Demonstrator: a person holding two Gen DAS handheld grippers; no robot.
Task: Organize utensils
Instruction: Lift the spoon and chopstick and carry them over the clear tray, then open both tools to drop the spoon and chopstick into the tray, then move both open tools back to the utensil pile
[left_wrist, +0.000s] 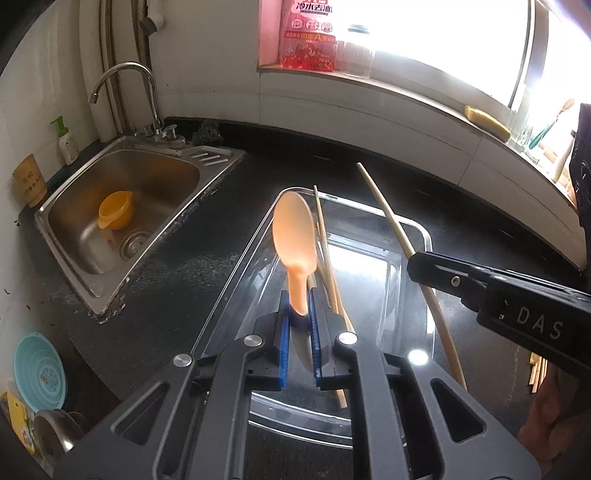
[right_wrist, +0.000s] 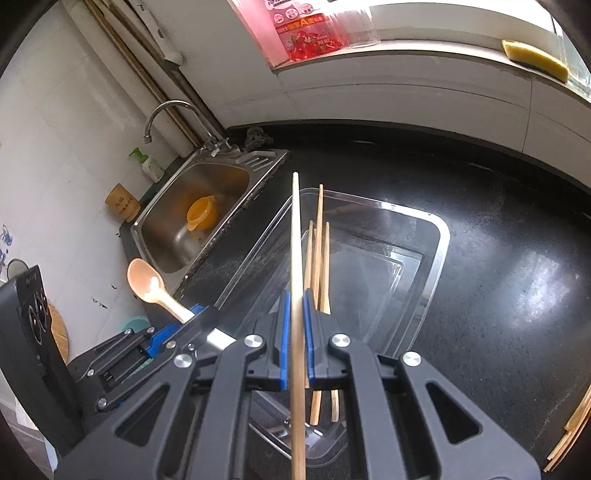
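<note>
left hand-held gripper (left_wrist: 299, 317) pinches spoon (left_wrist: 294, 236) — right (left_wrist: 417, 264), lettered "das", pinches chopstick (left_wrist: 391, 225).

Lower spoon (left_wrist: 293, 236) handle hidden between left gripper (left_wrist: 300, 314) pads. Chopstick (right_wrist: 297, 258) run off bottom edge at 6 o'clock in right view; in left view partly covered by right gripper (left_wrist: 417, 264). Near ends of chopsticks in tray (right_wrist: 319, 258) masked by right gripper body. Near tray (right_wrist: 441, 236) corner covered by gripper bodies in both views. More chopsticks (right_wrist: 572, 428) cut by frame at 4 o'clock, count unclear. Window (left_wrist: 443, 37) blown out white at 1 o'clock, nothing readable. Pouch (left_wrist: 308, 37) top cropped at 12 o'clock, print too blurred to read. Items at 8 o'clock in left view cropped, unidentifiable.
</note>
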